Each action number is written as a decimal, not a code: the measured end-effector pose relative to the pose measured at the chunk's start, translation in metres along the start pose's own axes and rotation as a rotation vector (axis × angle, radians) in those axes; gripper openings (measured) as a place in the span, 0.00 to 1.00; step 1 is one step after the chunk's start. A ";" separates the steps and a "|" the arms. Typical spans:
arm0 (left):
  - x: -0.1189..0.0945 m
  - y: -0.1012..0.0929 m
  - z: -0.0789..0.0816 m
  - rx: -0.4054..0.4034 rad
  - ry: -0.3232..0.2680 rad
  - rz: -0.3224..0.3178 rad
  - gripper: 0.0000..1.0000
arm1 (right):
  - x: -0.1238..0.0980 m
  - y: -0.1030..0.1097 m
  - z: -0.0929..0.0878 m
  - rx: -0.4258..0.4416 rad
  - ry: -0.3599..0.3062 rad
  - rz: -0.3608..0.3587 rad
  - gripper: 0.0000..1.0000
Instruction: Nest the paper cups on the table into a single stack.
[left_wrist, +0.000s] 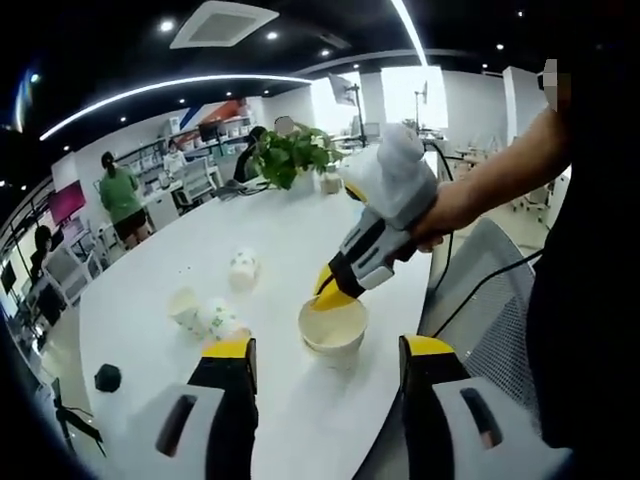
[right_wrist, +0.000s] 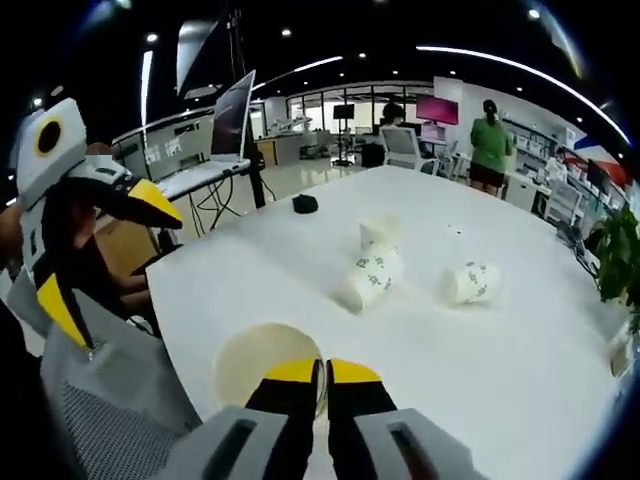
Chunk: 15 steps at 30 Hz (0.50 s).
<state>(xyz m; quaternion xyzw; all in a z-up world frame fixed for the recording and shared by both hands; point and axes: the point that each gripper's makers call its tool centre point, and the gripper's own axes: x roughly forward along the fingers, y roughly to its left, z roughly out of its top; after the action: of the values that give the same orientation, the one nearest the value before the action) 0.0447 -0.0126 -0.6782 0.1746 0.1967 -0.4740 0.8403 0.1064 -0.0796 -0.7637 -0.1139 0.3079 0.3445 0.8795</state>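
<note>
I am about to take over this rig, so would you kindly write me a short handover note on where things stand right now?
Right tongs: shut on the rim of the upright cup at the near table edge.
Left tongs: open, holding nothing, hovering just short of that same cup.
Other cups: one upright cup, one lying cup right beside it, and one lying cup farther off alone, all on the white table.
Done: the first cup is gripped; whether any are nested yet cannot be told.
Left: gather the three other cups into a single stack.
</note>
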 end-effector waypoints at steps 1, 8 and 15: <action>0.000 0.000 0.000 0.000 0.001 0.001 0.56 | 0.000 0.000 -0.001 -0.009 0.003 -0.002 0.00; 0.000 -0.001 -0.005 -0.005 0.010 0.000 0.55 | 0.003 0.003 -0.002 -0.112 0.021 -0.035 0.01; 0.000 -0.002 -0.008 -0.008 0.015 0.000 0.54 | 0.003 0.003 -0.004 -0.154 0.031 -0.056 0.01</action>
<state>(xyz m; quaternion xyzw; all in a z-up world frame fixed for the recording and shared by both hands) 0.0423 -0.0099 -0.6855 0.1747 0.2049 -0.4721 0.8394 0.1041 -0.0770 -0.7691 -0.1953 0.2906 0.3405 0.8726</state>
